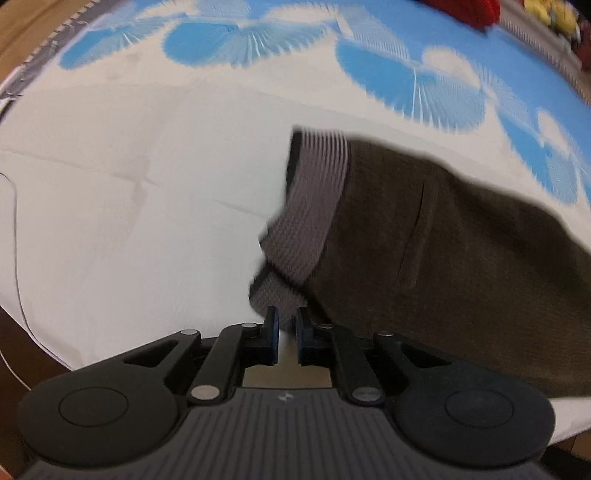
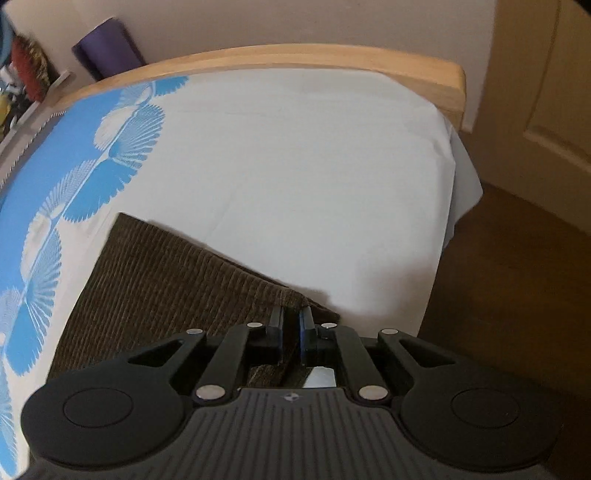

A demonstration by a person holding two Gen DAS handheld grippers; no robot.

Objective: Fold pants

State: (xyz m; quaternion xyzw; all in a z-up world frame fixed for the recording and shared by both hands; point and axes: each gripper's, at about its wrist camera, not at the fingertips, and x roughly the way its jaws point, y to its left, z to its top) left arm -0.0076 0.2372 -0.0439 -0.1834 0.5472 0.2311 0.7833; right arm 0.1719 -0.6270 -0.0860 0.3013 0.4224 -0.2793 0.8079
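Dark olive-brown pants (image 1: 443, 258) with a grey ribbed waistband (image 1: 310, 206) lie on a bed covered by a white sheet (image 1: 129, 221) with blue fan prints. My left gripper (image 1: 287, 314) is shut on the near corner of the waistband, which is lifted slightly off the sheet. In the right wrist view the ribbed brown leg end (image 2: 166, 280) stretches away to the upper left. My right gripper (image 2: 291, 314) is shut on its near corner, and the cloth is pinched up into a small ridge between the blue pads.
A wooden footboard (image 2: 314, 55) borders the far end of the bed, with a purple roll (image 2: 107, 48) behind it. The bed edge drops to a brown floor (image 2: 517, 295) on the right. A red item (image 1: 461, 11) lies at the far side of the bed.
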